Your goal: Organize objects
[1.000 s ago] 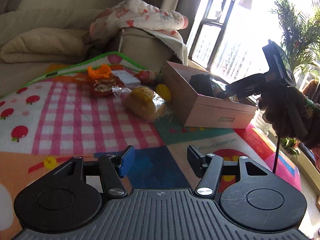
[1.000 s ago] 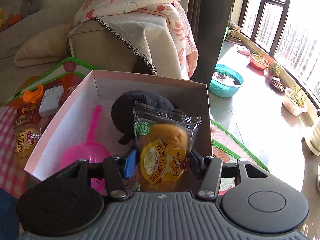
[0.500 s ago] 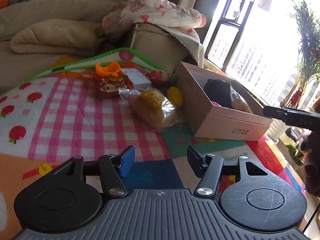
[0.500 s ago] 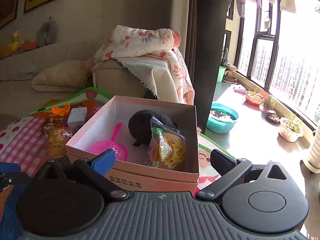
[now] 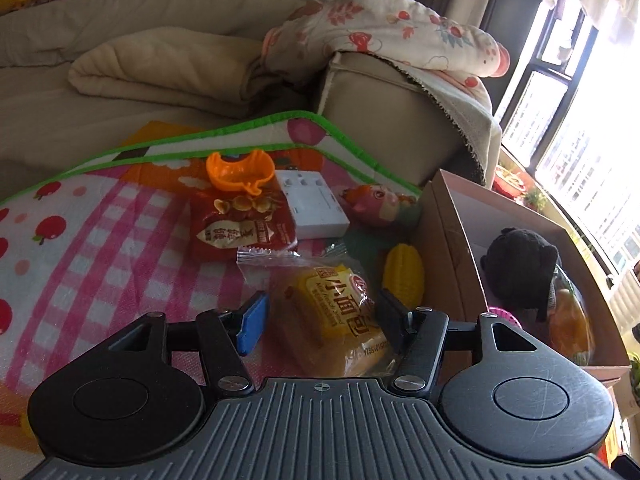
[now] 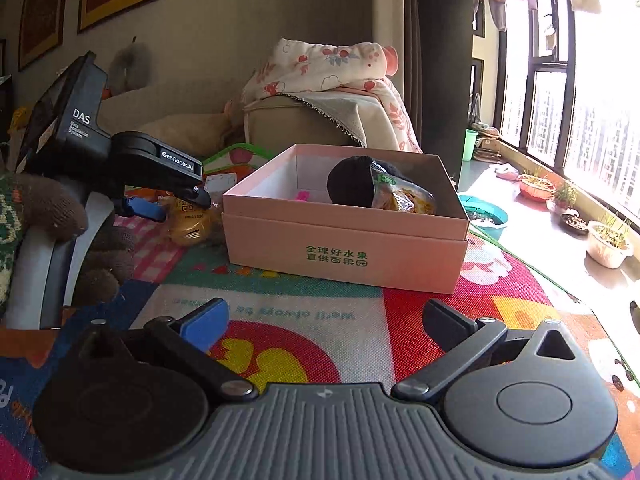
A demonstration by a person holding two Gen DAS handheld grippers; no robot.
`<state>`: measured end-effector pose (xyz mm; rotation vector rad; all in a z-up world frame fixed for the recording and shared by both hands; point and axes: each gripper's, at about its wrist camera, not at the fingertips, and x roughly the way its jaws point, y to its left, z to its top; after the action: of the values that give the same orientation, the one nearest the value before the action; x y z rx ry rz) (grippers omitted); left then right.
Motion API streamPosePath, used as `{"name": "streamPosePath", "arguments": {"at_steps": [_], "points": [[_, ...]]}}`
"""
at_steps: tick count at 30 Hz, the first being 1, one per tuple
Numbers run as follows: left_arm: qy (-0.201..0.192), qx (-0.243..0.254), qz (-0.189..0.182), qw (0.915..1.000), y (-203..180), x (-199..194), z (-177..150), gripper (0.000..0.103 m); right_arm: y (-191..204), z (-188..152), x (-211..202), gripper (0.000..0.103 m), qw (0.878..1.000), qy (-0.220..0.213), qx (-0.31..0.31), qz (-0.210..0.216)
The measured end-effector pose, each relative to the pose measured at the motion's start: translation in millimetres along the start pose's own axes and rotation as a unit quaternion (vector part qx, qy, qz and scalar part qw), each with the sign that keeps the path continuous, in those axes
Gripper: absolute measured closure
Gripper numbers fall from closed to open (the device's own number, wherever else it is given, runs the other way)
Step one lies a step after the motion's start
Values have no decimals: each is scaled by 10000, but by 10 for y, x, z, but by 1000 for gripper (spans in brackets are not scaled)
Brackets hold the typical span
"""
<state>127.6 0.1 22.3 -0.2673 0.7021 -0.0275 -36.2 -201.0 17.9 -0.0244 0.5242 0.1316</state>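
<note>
In the left wrist view, the left gripper (image 5: 322,316) has been brought much closer to the wrapped bread bun (image 5: 332,318) than half a second ago; the packet, formerly well ahead on the play mat (image 5: 92,236), is now framed between the parted fingers, with a little space seen on either side, so nothing is clamped. "小面包" is printed on its yellow label. Behind it lie a red snack packet (image 5: 244,228), an orange plastic toy (image 5: 240,170) and a white device (image 5: 312,204). A yellow corn toy (image 5: 403,274) is seen just beside the pink box (image 5: 444,248), in which a black plush (image 5: 520,272) and a second bun packet (image 5: 570,320) are held.

In the right wrist view, the right gripper (image 6: 326,322) has been drawn further back from the box (image 6: 344,240) and hangs over the mat (image 6: 420,304) with its jaws spread wide and empty. "全球好水果 直供百果园" is read in green on the box front. At left, the left gripper (image 6: 176,204) is marked "GenRobot.AI", "DAS" and "Data Acquisition System", its fingers set about the bun (image 6: 188,220).
</note>
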Motion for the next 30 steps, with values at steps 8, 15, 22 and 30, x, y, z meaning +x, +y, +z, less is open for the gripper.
{"name": "streamPosePath", "arguments": {"at_steps": [8,15,22,30], "points": [[-164,368,73,9992,-66,36,-88,33,29,-19,60,0,9997,209,-82,55],[-36,231,-188,9996,68,-31,-72,37,69,-2,178,0,9984,523,-190,-40],[-134,-8,-824,9965,576,-415,-178,41,267,86,239,0,9948,671,-735,-208],[-882,-320,-493,9944,1435,-789,-366,42,963,883,597,0,9878,463,-1331,662]]}}
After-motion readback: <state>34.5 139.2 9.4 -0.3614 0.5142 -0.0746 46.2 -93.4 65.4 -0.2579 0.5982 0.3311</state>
